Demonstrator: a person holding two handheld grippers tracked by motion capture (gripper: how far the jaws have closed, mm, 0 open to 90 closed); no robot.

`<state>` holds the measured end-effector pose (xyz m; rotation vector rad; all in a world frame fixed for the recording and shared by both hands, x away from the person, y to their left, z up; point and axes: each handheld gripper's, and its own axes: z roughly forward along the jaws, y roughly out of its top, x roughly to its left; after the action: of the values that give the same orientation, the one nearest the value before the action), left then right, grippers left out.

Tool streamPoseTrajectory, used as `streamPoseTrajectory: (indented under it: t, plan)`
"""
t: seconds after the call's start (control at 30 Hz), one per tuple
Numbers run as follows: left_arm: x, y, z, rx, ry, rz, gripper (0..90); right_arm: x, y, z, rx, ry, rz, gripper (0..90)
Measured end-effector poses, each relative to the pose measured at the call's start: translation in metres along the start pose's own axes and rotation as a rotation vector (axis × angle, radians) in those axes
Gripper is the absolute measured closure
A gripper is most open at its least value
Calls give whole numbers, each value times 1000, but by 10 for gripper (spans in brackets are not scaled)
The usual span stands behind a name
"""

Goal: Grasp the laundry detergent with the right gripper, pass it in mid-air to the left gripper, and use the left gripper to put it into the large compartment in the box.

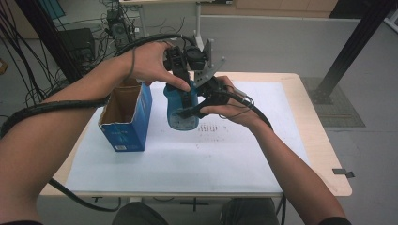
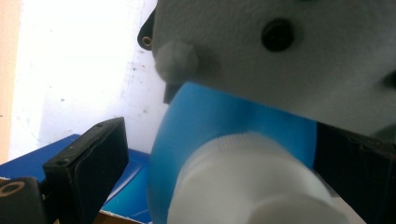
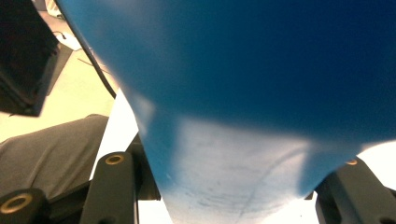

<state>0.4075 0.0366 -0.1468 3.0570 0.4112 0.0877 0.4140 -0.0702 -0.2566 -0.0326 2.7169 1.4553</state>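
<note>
Blue bottle (image 1: 180,110), base blurred, clenched in right tool (image 1: 195,111); left tool (image 1: 180,77) grip unclear.

The bottle (image 1: 182,110) stands just right of the open box (image 1: 126,123) on the table (image 1: 309,122).

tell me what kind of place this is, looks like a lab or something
Probably a lab or workshop set up for recording: cables hang at the left, a black metal frame stands at the right, and a white sheet covers the small table.

Table (image 1: 309,117), white sheet (image 1: 187,164), blue box (image 1: 126,117)
</note>
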Motion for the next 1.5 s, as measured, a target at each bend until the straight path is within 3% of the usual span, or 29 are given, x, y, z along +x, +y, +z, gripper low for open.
streamPoseTrajectory:
  t: [1.1,1.5]
  plan:
    - [-1,5,-2,-2,11,14,58,0,0,-4,-7,-3,-5,444]
    - [0,3,1,19,12,13,60,0,0,-2,-7,0,-11,444]
